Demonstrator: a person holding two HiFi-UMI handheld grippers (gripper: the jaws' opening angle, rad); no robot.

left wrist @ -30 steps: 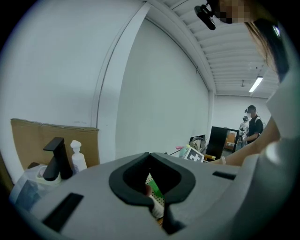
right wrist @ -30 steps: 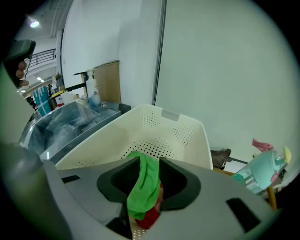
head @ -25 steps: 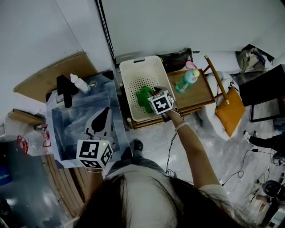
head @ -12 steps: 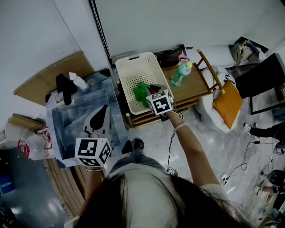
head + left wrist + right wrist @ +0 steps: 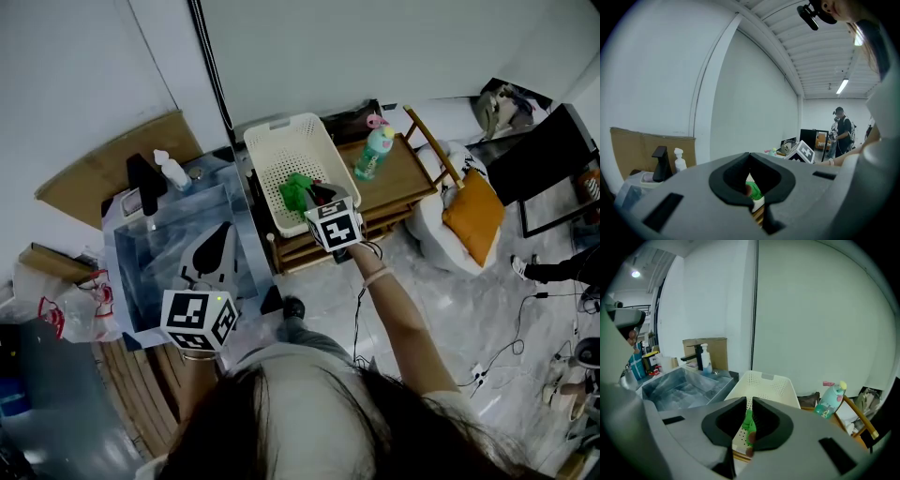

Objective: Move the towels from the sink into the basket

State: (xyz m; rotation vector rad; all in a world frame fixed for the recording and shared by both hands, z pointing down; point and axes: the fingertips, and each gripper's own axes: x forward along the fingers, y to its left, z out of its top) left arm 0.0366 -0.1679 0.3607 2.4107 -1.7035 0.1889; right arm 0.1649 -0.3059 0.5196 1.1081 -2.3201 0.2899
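Right claw (image 5: 750, 400) closing, empty; green towel (image 5: 297, 193) in basket (image 5: 274, 139).

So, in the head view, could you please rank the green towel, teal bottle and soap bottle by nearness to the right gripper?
From the right gripper, whose jaws have just been closing on nothing:
1. green towel, in the basket.
2. teal bottle, on the wooden table.
3. soap bottle, by the sink.
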